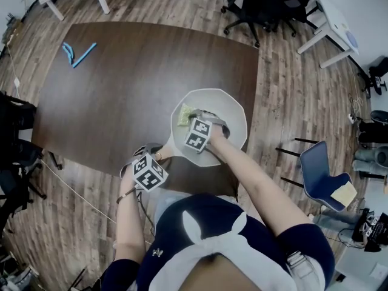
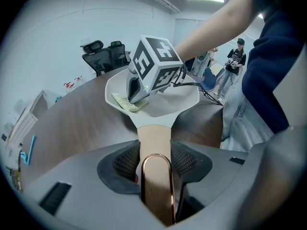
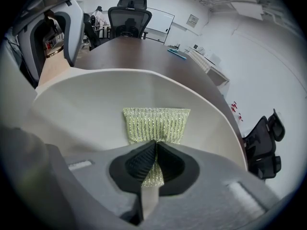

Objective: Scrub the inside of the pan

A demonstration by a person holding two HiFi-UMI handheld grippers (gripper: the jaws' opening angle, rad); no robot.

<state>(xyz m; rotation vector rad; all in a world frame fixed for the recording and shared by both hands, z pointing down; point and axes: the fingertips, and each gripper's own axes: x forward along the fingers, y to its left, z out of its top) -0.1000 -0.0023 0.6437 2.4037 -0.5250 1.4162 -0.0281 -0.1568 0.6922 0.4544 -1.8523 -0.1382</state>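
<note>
The right gripper [image 3: 156,146] is clenched on a yellow-green woven mesh scouring pad [image 3: 156,123]. Its 2 black ribbed pads meet at the tips with a strip of the mesh pinched between them, and the rest of the pad fans out flat ahead of the jaws. Seen from the head view, the right gripper [image 1: 189,121] points steeply down into a white, wide-rimmed pan [image 1: 229,111]. The scouring pad [image 1: 183,115] lies against the pan's inner surface on the far-left part of the bowl, close under the rim. In the right gripper view the pan's pale wall curves up behind and beside the pad.

The left gripper [image 2: 156,150] is closed on the pan's pale tan, flat handle [image 2: 154,135], with 1 ribbed pad pressing on each side of it. A copper-coloured hanging loop [image 2: 156,176] at the handle's end sits just behind the jaws. From the head view the left gripper [image 1: 159,155] is at the near-left of the pan, and the handle runs from it up to the bowl.

The pan rests on a dark brown wooden table [image 1: 121,90], close to the table's near-right corner, with its handle toward the person. Well apart from it, at the table's far-left, lie 2 light-blue items [image 1: 76,54], too small for me to tell what they are. Around the table is a wood-plank floor [image 1: 291,90]. Black office chairs [image 1: 260,5] stand beyond the far edge, and a blue chair [image 1: 321,168] stands to the right.
</note>
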